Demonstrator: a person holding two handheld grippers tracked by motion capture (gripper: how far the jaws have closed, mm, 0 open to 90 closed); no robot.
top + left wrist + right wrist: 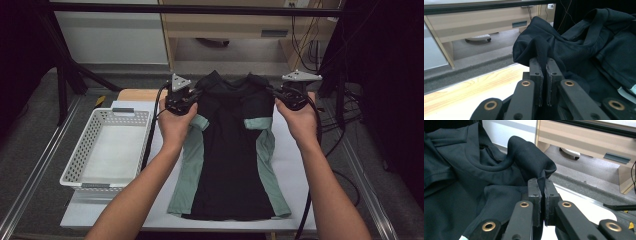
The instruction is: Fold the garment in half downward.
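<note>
The white table [295, 165] carries a black T-shirt with green side panels [232, 150], lying flat down its middle with the hem at the near edge and the shoulders at the far end. A white perforated basket [107, 147] stands on the left, just beside the shirt. Each shoulder is pinched: the left gripper [543, 75] has its jaws pressed together on a fold of black fabric at the far left shoulder, and the right gripper [542, 197] is clamped the same way on the far right shoulder. In the high view the two shoulders stand raised off the table while the body rests on it.

This looks like the start of a fold or a lift by the shoulders. To do it well, both hands should travel evenly so the collar [231, 82] stays centred and the cloth between the grippers stays taut without stretching. Only a thin fold sits between each pair of pads, so a jerk could pull it free; slow, matched motion suits it.
</note>
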